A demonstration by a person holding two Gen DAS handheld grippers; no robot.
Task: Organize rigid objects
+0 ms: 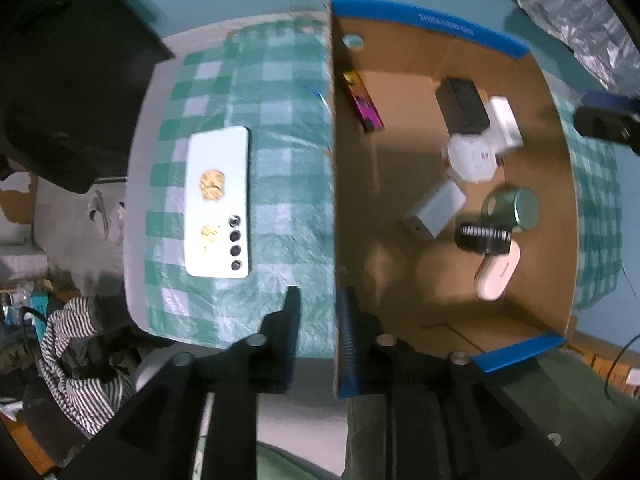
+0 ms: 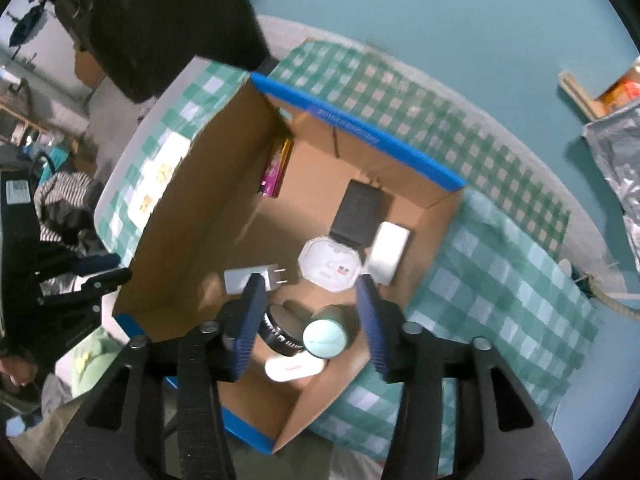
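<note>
On the green-checked cloth (image 1: 280,128) sits an open cardboard box (image 1: 556,184) w/ blue rim. Inside: pink packet (image 1: 363,101) against the side wall, black box (image 1: 462,106), white block (image 1: 506,120), white octagonal case (image 1: 472,160), grey charger (image 1: 434,208) w/ prongs, green tin (image 1: 512,208) on its side, black ridged ring (image 1: 482,238), white pill-shaped case (image 1: 496,276). Outside, a pale phone (image 1: 218,202) lies face down on cloth, beside the box. Left gripper (image 1: 320,312) straddles the box's near wall, jaws parted, not pinching. Right gripper (image 2: 310,304) hangs over the box, jaws apart, nothing held.
</note>
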